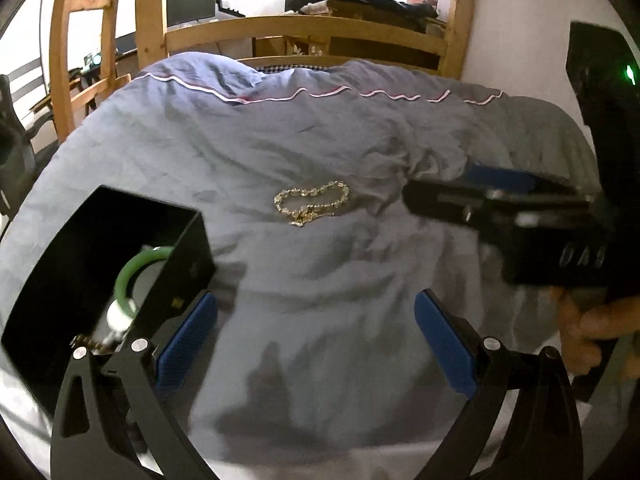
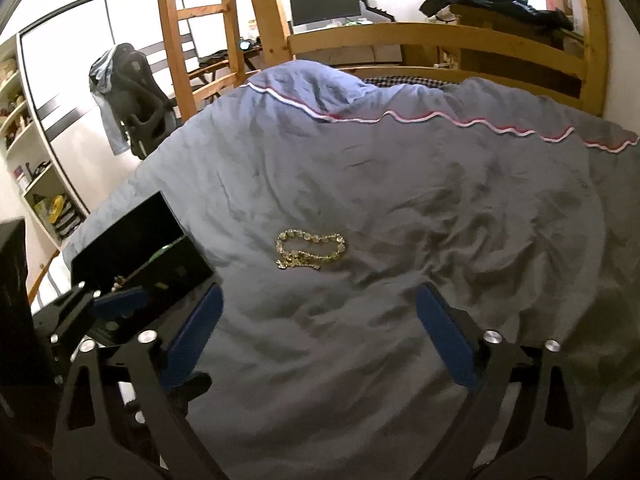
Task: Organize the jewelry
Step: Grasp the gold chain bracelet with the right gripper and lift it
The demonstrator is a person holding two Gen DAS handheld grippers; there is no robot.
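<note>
A gold beaded bracelet (image 1: 311,201) lies on the blue-grey duvet (image 1: 320,128); it also shows in the right wrist view (image 2: 310,249). A black open jewelry box (image 1: 100,264) sits on the bed at the left, holding a green bangle (image 1: 134,270) and a small chain. The box also shows in the right wrist view (image 2: 136,240). My left gripper (image 1: 316,340) is open and empty, beside the box's right wall. My right gripper (image 2: 318,332) is open and empty, short of the bracelet. In the left wrist view the right gripper (image 1: 448,192) reaches in from the right, near the bracelet.
A wooden bed frame (image 2: 436,44) and ladder (image 2: 200,36) stand behind the duvet. A desk with a monitor (image 2: 326,0) is beyond. A chair with clothes (image 2: 128,92) and shelves (image 2: 36,184) are at the left.
</note>
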